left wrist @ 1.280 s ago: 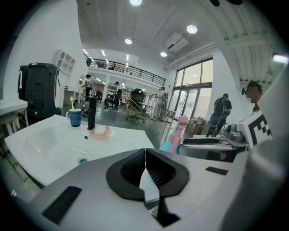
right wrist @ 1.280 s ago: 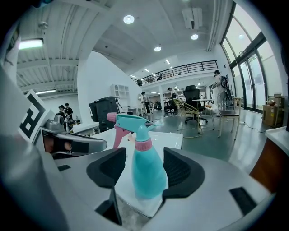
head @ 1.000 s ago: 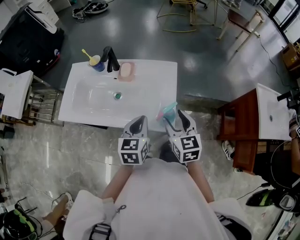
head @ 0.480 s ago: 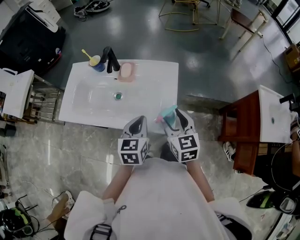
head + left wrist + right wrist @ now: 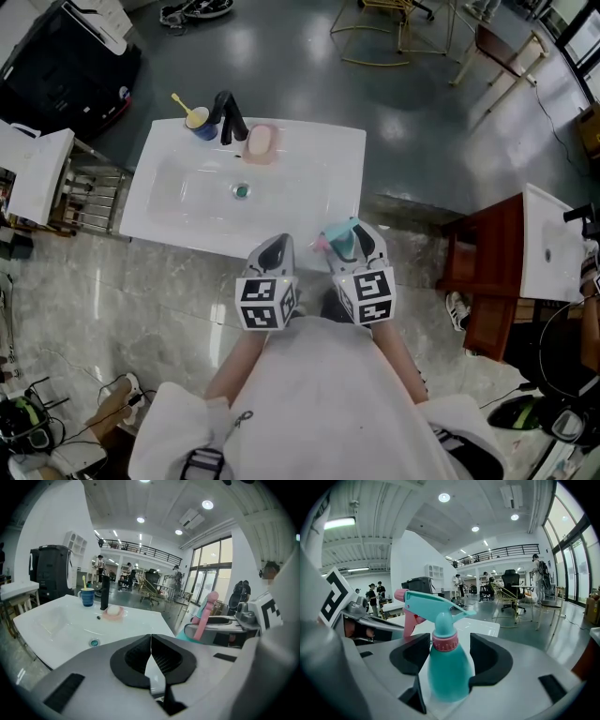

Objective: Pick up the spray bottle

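A white sink stands on a grey floor. The left gripper hangs over its near edge, jaws pressed together with nothing between them. The right gripper clamps the body of the upright teal spray bottle, at the sink's near right corner. A pink soap dish and a blue cup sit on the far edge.

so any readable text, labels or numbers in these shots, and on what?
No readable text in any view.
Left cube, right cube: black-and-white marker squares only, no letters or digits.
Bottle: plain teal with a pink collar, no label on the side that shows.
Mug: too small to tell whether it carries print.
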`<state>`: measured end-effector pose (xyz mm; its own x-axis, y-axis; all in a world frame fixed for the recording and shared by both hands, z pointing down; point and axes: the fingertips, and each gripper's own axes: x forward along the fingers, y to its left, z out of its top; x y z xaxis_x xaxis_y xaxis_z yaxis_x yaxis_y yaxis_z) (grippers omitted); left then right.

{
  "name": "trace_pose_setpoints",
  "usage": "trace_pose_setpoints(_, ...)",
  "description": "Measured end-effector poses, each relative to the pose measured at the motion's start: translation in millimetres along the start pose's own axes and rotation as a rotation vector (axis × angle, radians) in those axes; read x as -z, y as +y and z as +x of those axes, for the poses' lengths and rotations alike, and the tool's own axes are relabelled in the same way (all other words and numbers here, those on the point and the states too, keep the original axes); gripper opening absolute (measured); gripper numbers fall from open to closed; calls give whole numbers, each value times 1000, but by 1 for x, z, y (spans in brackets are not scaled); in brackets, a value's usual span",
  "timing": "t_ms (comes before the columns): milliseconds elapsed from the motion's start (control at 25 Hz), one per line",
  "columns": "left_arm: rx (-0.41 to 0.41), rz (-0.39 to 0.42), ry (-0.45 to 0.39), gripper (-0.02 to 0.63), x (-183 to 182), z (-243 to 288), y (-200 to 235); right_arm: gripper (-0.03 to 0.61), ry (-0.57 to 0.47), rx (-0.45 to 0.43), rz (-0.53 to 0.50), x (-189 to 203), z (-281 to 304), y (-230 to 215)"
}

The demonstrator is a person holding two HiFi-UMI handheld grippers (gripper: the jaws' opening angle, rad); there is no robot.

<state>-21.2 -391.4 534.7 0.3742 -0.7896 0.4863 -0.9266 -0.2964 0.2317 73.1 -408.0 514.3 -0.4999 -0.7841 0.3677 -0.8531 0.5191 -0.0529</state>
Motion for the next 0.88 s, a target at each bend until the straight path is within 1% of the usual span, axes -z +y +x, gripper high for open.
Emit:
trace_pose_setpoints(360,-22,-9,-1,26,-1,2,7,255,5,-28,-27,-1,11,5)
trace_pose_setpoints(560,-38,-15,1,26,2,-1,13,255,-9,-22,-48,-2,15,7)
trace_pose_setpoints(880,-45,-13,1,26,1,-3,18,247,13,-24,-47,-4,18,12)
